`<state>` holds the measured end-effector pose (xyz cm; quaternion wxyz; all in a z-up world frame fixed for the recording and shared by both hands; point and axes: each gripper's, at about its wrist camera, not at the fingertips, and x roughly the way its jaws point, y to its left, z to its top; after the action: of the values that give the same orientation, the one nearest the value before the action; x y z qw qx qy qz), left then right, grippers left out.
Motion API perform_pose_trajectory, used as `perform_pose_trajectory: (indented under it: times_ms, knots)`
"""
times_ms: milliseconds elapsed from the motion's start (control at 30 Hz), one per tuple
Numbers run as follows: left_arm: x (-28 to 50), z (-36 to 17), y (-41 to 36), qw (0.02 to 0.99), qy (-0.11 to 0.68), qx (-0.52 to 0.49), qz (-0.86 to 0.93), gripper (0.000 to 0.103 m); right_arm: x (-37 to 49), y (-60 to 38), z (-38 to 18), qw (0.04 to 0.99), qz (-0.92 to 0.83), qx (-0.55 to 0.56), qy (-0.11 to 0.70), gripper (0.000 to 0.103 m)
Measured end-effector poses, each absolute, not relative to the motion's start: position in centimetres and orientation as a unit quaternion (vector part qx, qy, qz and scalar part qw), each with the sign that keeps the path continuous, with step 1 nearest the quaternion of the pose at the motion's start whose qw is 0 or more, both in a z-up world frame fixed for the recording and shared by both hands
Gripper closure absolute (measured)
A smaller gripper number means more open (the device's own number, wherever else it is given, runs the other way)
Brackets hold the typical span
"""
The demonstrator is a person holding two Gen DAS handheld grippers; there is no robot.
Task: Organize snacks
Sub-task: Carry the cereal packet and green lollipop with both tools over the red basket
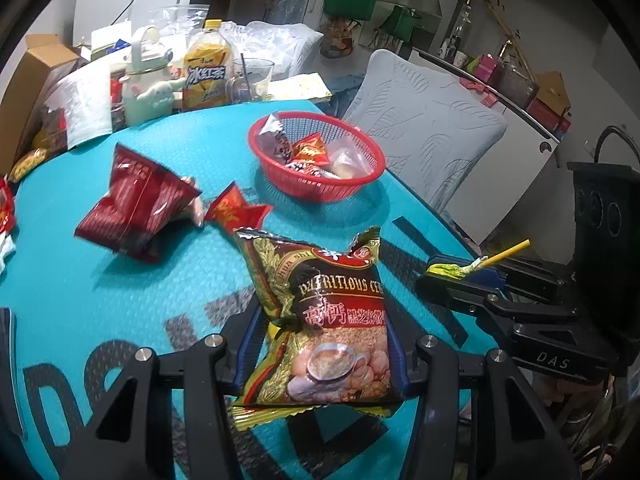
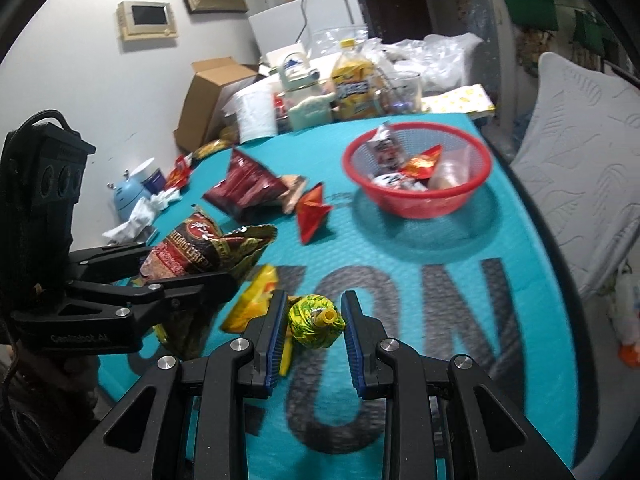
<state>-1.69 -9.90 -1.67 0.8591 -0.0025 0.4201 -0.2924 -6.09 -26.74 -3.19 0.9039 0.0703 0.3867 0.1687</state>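
Snacks lie scattered over the teal counter (image 1: 80, 288), and several already sit in the red mesh basket (image 1: 362, 150) toward its far side. The left hand-held gripper (image 1: 320, 344) is closed on a cereal packet (image 1: 332, 320), its blue pads pressing the packet's two sides, and the packet stands up above the counter surface. The right hand-held gripper (image 2: 314, 320) has a lollipop (image 2: 314, 320) in a yellow-green wrapper between its fingers; the left pad touches the wrapper, while a small gap shows at the right pad, so I cannot tell whether the grip is firm. In the left wrist view the lollipop's yellow stick (image 1: 506, 254) points up and away from that gripper. A dark red snack bag (image 1: 136, 208) and a small red-orange packet (image 1: 236, 210) lie on the counter between the grippers and the basket.
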Motion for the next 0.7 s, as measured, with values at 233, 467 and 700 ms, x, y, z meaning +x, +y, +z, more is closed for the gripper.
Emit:
perform_pose_trajectory:
  times_ms: [233,467,700]
  knots:
    - [-0.1,-0.2,-11.5,0.869,0.399,0.001,-0.291,0.052,-4.9,-28.6,-2.3,0.911,0.156,0.057,0.378,0.076]
    - [2.6,1.2,-13.3,0.875,0.388,0.014,-0.288,0.052,-2.7,-30.1,-1.1,0.919,0.147,0.050,0.363,0.076]
    - [6.0,2.6,-14.7,0.883,0.372,0.025,-0.285,0.052,0.6,-31.4,-0.1,0.925,0.134,0.038,0.353,0.076]
